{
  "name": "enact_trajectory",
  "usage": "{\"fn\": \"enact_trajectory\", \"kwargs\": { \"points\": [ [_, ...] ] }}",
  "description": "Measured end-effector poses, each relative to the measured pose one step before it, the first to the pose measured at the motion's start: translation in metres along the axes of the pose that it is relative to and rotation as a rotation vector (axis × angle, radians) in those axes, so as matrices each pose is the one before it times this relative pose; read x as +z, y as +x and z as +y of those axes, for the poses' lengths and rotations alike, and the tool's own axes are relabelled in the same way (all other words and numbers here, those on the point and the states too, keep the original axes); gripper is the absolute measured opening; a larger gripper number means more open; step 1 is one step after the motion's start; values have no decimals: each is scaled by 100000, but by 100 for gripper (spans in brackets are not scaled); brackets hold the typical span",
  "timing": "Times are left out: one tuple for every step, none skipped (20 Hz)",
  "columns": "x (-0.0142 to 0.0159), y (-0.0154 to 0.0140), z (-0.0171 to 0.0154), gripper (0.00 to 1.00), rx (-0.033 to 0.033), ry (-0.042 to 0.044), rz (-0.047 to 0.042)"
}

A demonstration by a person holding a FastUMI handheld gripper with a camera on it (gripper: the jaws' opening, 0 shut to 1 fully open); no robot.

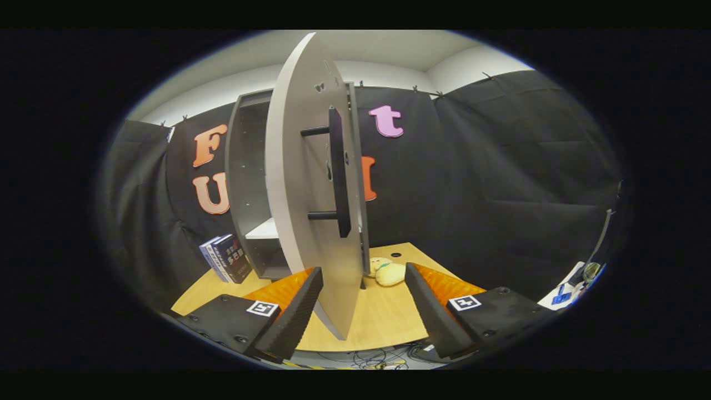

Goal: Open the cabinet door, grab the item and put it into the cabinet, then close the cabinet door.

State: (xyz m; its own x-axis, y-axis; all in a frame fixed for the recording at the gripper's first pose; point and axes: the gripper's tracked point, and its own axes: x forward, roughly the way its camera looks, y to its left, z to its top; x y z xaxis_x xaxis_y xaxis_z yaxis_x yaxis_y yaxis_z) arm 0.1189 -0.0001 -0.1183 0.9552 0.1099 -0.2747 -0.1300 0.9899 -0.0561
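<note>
gripper view: cabinet door (311, 189) ajar, long axis upright, edge between wide-open, empty tongs (364, 303)

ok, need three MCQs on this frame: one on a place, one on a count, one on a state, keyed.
1. Where does the cream plush toy lie?
A. on the cabinet shelf
B. on the wooden tabletop, beyond the door's edge
C. between the fingers

2. How many dark posts join the black bar handle to the grey cabinet door?
A. one
B. two
C. four

3. How does the gripper stand?
A. open, with the door's edge between its fingers
B. shut on the handle
C. shut on the toy

Key: B, the toy rests on the table past the door; B, one post above and one below; A, the fingers stand apart.
</note>
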Motion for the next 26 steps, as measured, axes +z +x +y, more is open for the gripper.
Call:
{"fn": "enact_trajectory", "kwargs": {
  "points": [
    [-98,-176,714,96,631,312,-57],
    [-162,30,914,96,747,363,11],
    [-132,165,888,96,900,129,-75],
    [-74,227,774,96,1097,-345,85],
    [112,46,527,96,842,-259,124],
    [40,325,812,96,493,-9,-131],
    [-33,359,682,96,394,-157,-43],
    [-73,266,634,96,301,-183,-98],
    [-14,282,619,96,194,-207,-36],
    [18,265,570,96,140,-399,-169],
    [-83,319,533,96,149,-690,136],
    [-277,249,602,96,144,-701,339],
    [-330,416,826,96,332,-563,732],
    [-285,419,766,96,542,-430,817],
    [-232,456,662,96,524,-286,546],
    [-170,568,811,97,797,-286,340],
    [-2,536,867,97,581,-371,49],
    [-47,964,803,97,483,-617,-188],
    [27,1060,650,97,35,-1013,-202],
    [78,962,425,97,-341,-1230,-238],
    [220,1122,425,97,-319,-1087,-305],
    [261,1229,418,97,77,-980,-255],
    [358,1164,634,97,-87,-889,-33],
    [313,1214,542,96,215,-696,191],
    [313,1181,462,96,-110,-936,-220],
    [433,1129,457,95,-184,-689,-136]
  ]
}}
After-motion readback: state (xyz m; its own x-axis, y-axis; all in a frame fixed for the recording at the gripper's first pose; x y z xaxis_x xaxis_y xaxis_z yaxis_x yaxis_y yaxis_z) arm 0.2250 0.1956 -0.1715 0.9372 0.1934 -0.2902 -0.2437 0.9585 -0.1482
